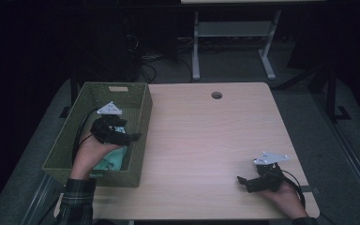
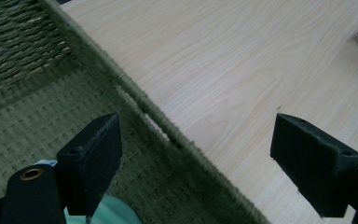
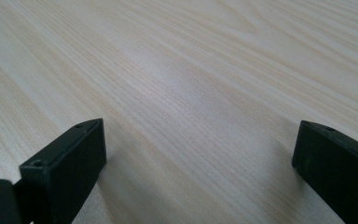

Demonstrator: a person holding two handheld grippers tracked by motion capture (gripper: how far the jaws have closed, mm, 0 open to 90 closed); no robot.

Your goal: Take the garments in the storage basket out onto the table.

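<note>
A green woven basket (image 1: 140, 101) stands at the table's left edge, with a pale mint-green cloth (image 1: 108, 161) lying in its near end. My left gripper (image 1: 133, 137) hovers over the basket's right wall (image 2: 140, 100), open and holding nothing. A corner of the mint cloth (image 2: 116, 213) shows below its left jaw. My right gripper (image 1: 242, 180) rests low over the bare wood near the table's front right corner, open, its jaws wide apart in the right gripper view (image 3: 200, 158) with nothing between them.
The light wooden table (image 1: 206, 140) has a round cable hole (image 1: 216, 95) near its far edge. Beyond it stand a white desk frame (image 1: 234, 42) and cables on the dark floor.
</note>
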